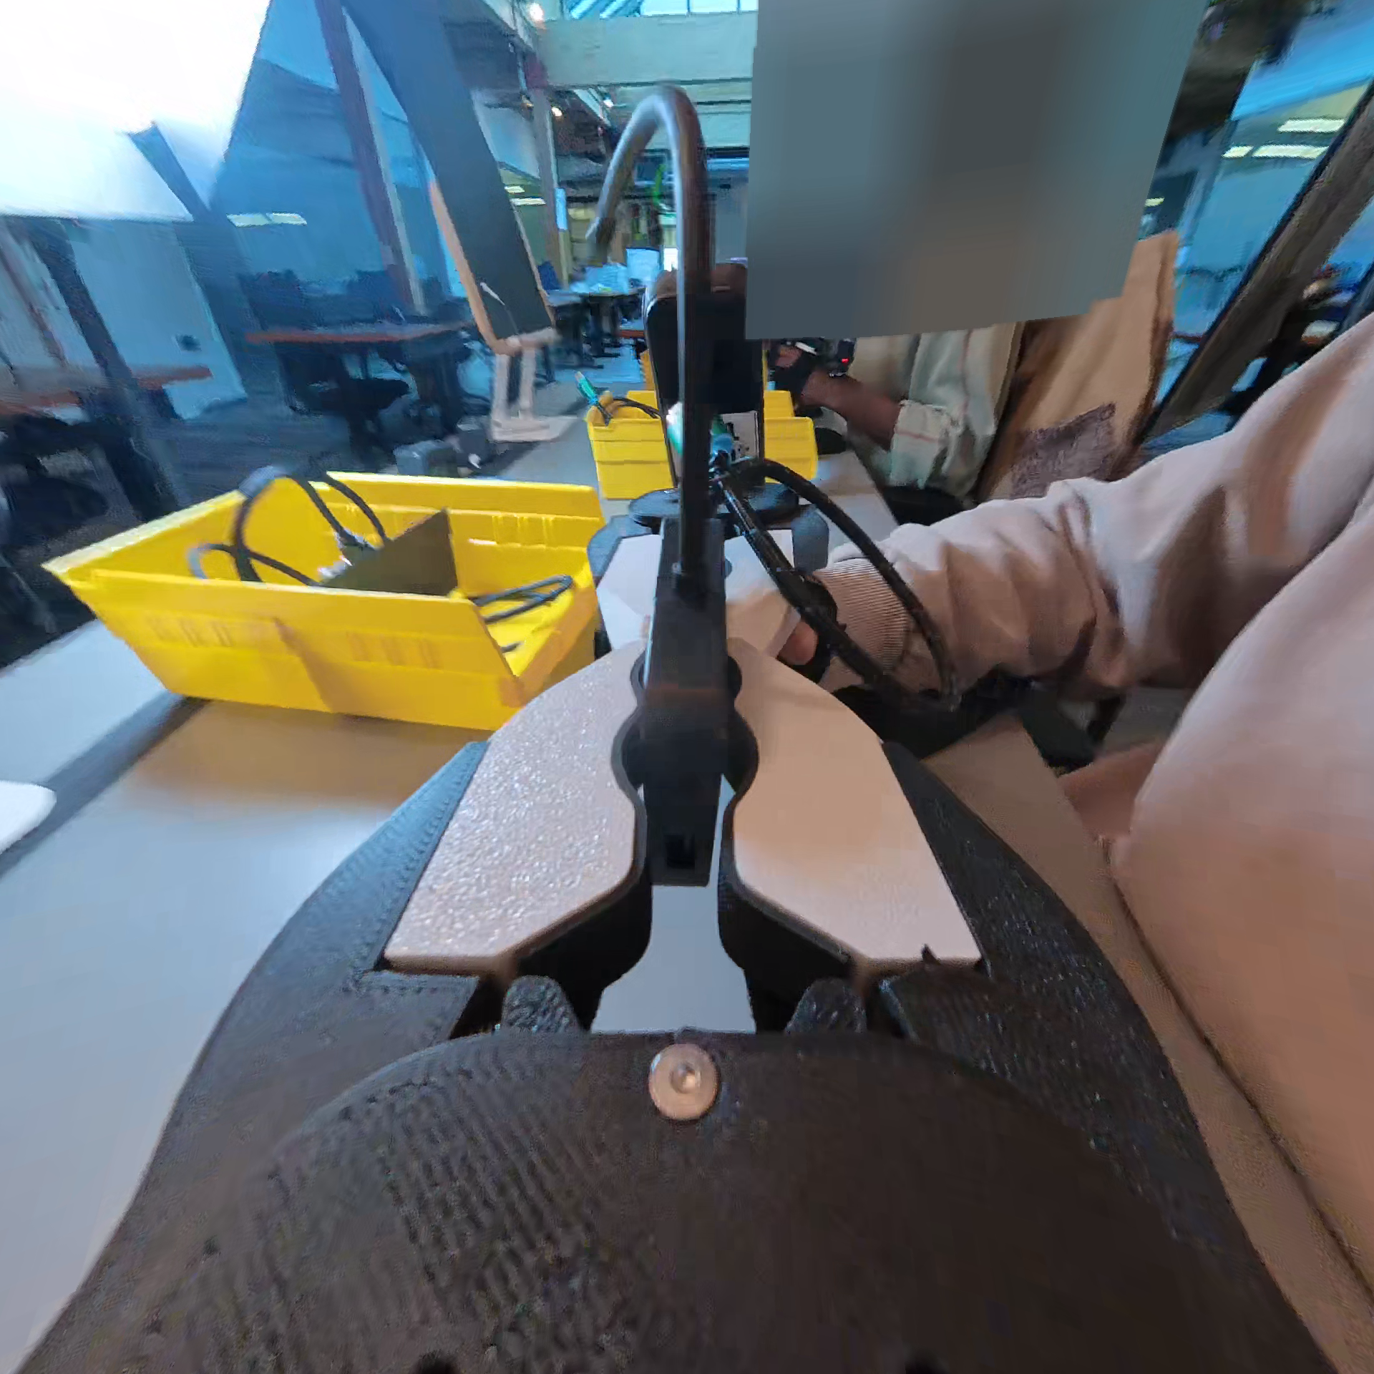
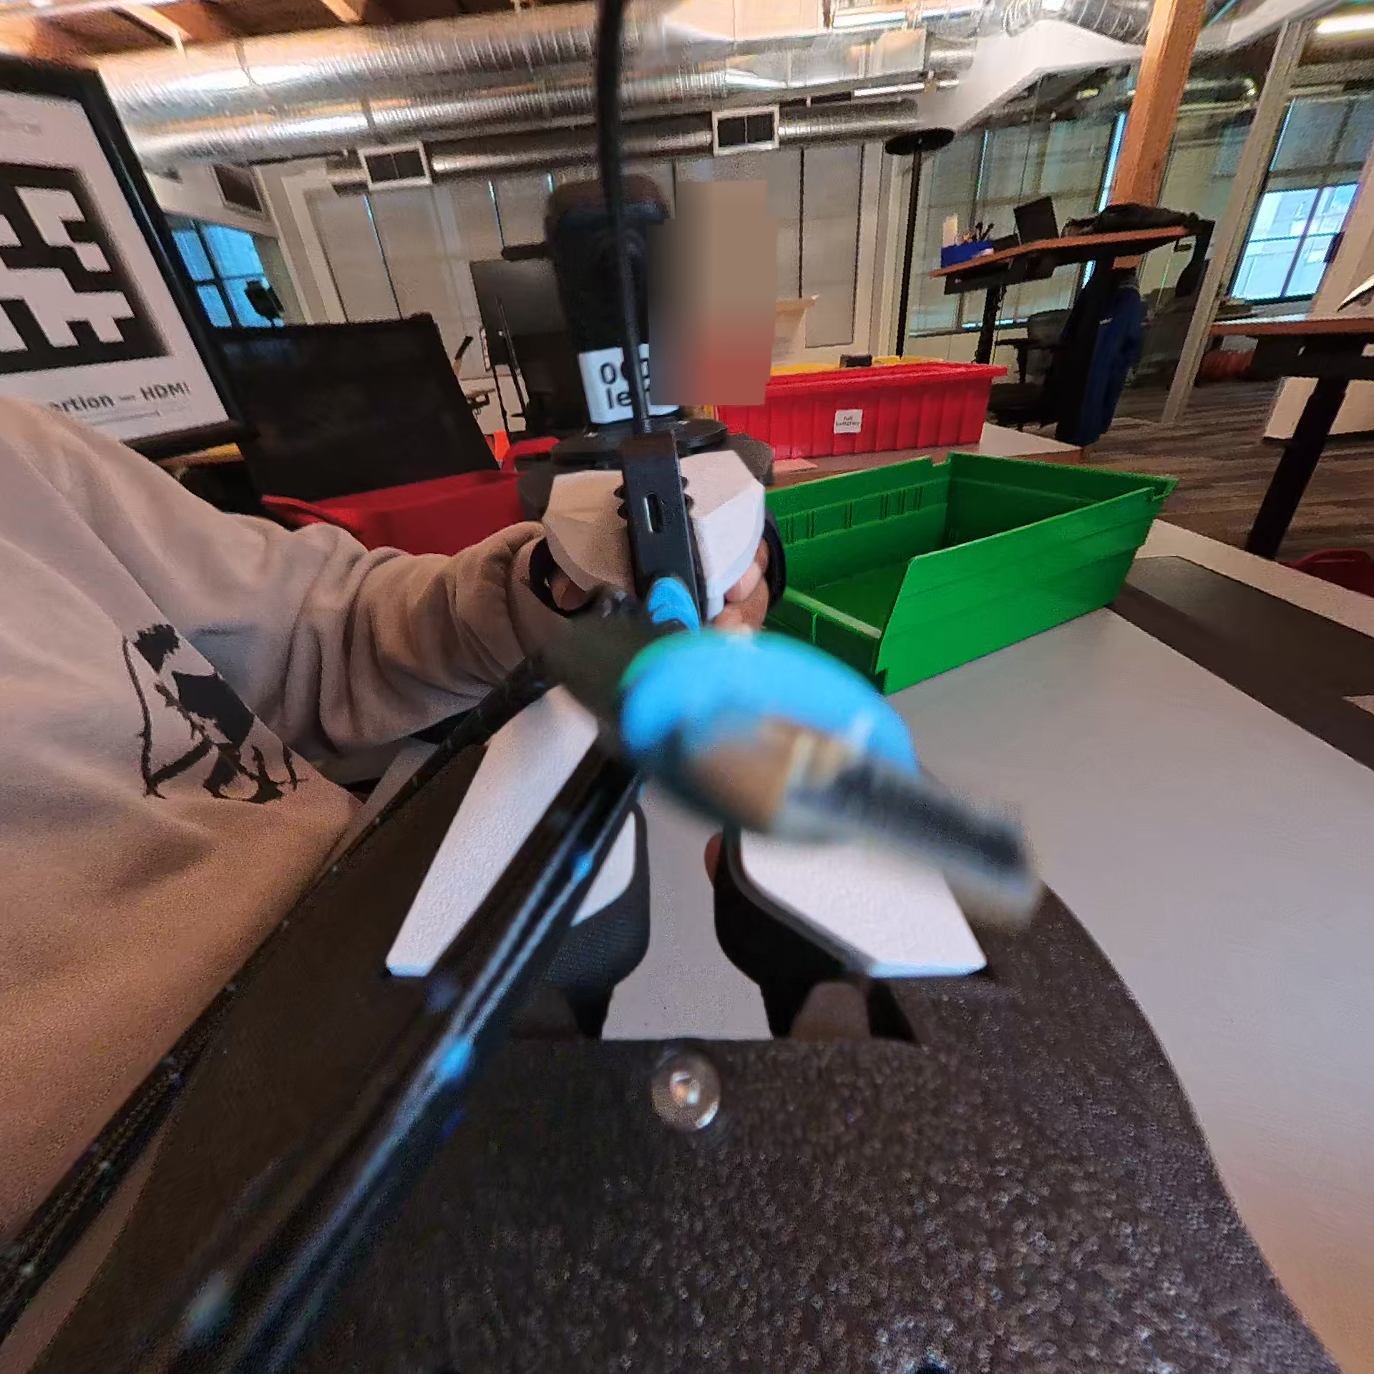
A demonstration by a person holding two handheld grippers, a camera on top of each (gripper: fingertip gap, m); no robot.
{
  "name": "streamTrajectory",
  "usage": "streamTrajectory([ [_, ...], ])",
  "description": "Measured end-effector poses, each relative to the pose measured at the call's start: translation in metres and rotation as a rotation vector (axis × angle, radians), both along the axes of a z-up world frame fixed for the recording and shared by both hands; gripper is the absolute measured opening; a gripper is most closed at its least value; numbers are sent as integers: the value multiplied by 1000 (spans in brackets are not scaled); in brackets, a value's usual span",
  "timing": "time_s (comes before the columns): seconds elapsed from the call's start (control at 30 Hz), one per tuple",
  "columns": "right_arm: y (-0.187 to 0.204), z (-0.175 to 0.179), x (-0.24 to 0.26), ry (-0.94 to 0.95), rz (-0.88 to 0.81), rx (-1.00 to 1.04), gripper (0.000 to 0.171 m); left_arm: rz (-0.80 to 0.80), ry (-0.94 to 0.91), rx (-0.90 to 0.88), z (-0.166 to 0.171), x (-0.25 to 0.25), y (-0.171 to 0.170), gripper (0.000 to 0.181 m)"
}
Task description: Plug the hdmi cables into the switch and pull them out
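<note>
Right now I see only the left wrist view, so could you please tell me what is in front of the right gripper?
Observer: A blurred plug with a blue collar hangs across the right gripper, with its metal end free in the air. It hides the fingertips.
Operator: Thank you. Is anything blue at the thing I hold?
Observer: Yes. A second plug, also blue-collared, seems to enter the lower end of the switch that the left gripper clamps.
Operator: And what stands beyond it on that side?
Observer: A green bin stands on the table.
</note>
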State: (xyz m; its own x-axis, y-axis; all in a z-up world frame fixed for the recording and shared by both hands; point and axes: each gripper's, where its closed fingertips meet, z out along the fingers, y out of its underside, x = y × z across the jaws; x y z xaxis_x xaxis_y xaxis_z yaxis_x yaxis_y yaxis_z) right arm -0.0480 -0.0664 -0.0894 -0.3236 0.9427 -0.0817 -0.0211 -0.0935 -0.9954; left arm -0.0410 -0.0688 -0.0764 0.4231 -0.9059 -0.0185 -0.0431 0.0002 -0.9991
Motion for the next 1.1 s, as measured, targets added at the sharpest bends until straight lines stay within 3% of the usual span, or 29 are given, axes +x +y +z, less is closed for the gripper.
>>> streamTrajectory([
  [0.13,32,8,11,17,-119,7,25,39,8,86,12,-13,-1,14],
  [0.23,82,13,32,30,-315,2,27,68,14,112,14,-27,2,14],
  [0.37,126,46,74,153,-511,-50,28,130,74,135,7,-41,12,14],
  [0.47,106,49,75,67,-498,171,28,221,218,185,-9,-47,24,14],
  [0.57,70,17,51,-135,-412,468,25,286,326,243,-21,-45,33,15],
  [0.7,43,-21,18,-263,-371,727,24,316,403,349,-20,-34,30,14],
  [0.9,25,-24,1,-248,-360,844,23,201,422,493,-10,-7,2,14],
  [1.1,10,-22,5,-235,-346,998,12,123,485,578,-11,8,-16,14],
])
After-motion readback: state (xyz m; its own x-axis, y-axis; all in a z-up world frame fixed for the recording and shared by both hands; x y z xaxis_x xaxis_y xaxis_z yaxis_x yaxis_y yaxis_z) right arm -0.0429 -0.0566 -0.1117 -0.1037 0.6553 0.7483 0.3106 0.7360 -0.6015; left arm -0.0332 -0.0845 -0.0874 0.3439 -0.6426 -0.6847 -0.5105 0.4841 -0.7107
